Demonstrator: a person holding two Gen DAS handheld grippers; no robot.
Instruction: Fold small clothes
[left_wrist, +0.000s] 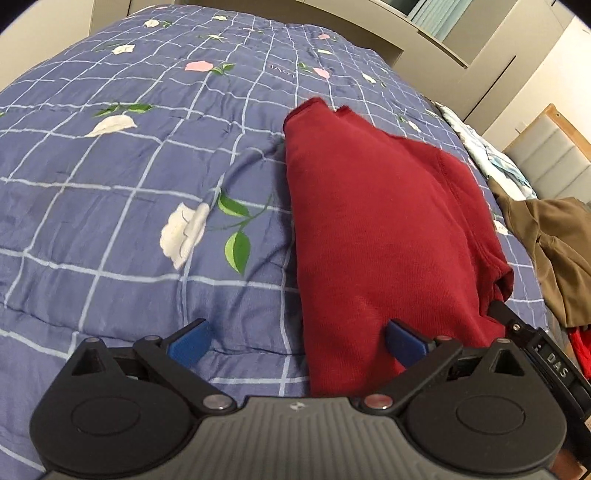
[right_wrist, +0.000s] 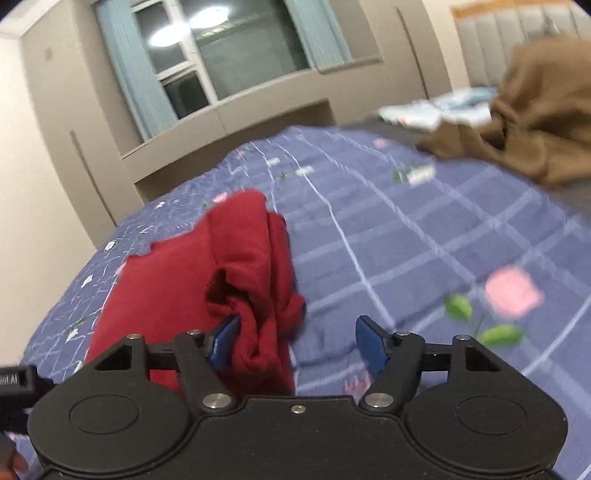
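1. The blue checked quilt (left_wrist: 110, 177) with its flower print fills the bed, soft and puffy, so anything pressed into it will sink a little.
2. A brown garment (right_wrist: 535, 122) lies heaped at the far right edge, well apart from the action.
3. The red garment (left_wrist: 369, 221) lies on the quilt as a long, partly folded strip, one side bunched into rolls.
4. It looks like light, limp knit: it will drape and sag, not hold a crease, so I'd pinch a hemmed edge or corner through all layers.
5. Left gripper (left_wrist: 295, 338) is spread wide and grasps nothing, its right pad over the red cloth's near end.
6. Right gripper (right_wrist: 295, 341) is spread too, its left pad touching the bunched fold, not clamped.
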